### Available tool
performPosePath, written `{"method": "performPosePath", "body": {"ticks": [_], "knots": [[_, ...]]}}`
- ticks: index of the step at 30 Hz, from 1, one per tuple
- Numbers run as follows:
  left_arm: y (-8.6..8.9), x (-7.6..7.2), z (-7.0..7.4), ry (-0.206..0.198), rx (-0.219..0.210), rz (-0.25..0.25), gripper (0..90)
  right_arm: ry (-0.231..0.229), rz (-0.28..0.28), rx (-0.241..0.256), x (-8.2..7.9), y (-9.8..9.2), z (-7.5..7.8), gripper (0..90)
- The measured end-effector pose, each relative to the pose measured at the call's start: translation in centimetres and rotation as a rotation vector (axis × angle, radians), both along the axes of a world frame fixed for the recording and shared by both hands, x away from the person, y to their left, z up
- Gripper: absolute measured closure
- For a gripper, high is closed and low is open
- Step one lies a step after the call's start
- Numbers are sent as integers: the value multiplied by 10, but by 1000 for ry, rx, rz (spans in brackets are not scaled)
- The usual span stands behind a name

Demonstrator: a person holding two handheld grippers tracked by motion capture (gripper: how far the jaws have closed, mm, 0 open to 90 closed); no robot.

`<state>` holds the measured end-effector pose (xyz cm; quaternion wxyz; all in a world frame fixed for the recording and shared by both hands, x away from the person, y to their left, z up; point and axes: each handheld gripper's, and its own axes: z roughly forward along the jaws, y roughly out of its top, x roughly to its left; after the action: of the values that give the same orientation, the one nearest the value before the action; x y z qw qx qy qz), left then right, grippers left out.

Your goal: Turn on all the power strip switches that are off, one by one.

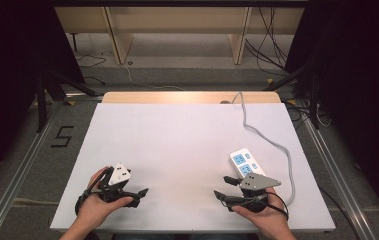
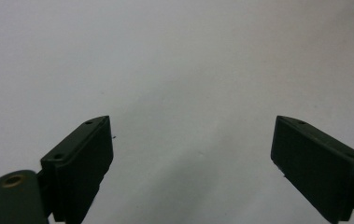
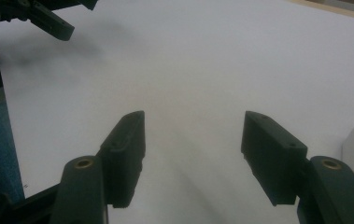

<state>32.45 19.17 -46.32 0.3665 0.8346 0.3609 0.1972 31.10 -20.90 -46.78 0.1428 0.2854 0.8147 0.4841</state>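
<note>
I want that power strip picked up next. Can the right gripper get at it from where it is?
Probably yes. The right gripper is open and holds nothing, and the power strip lies close beside it on the table, with nothing between them. It points away from the strip, so it must turn first.

table (image 1: 177, 145) top looks like smooth matt white sheet, with a bare wood strip at the far edge; power strip (image 1: 244, 161) is glossy white plastic with a grey rubbery-looking cable (image 1: 264, 135); left gripper (image 2: 191, 144) and right gripper (image 3: 193, 140) jaws look like matt black plastic, brass-coloured metal inserts at the hinges
</note>
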Motion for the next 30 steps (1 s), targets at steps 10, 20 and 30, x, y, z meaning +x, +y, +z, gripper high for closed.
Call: {"method": "performPosePath", "body": {"ticks": [10, 20, 30], "knots": [[1, 0, 0, -23, 5, 0, 149, -12, -16, -20, 0, -1, 6, 524], [2, 2, 0, -13, 0, 12, 151, -23, -37, -126, 5, -2, 13, 878], [2, 2, 0, -17, 15, 9, 153, 40, -92, -145, 9, -10, 22, 900]]}}
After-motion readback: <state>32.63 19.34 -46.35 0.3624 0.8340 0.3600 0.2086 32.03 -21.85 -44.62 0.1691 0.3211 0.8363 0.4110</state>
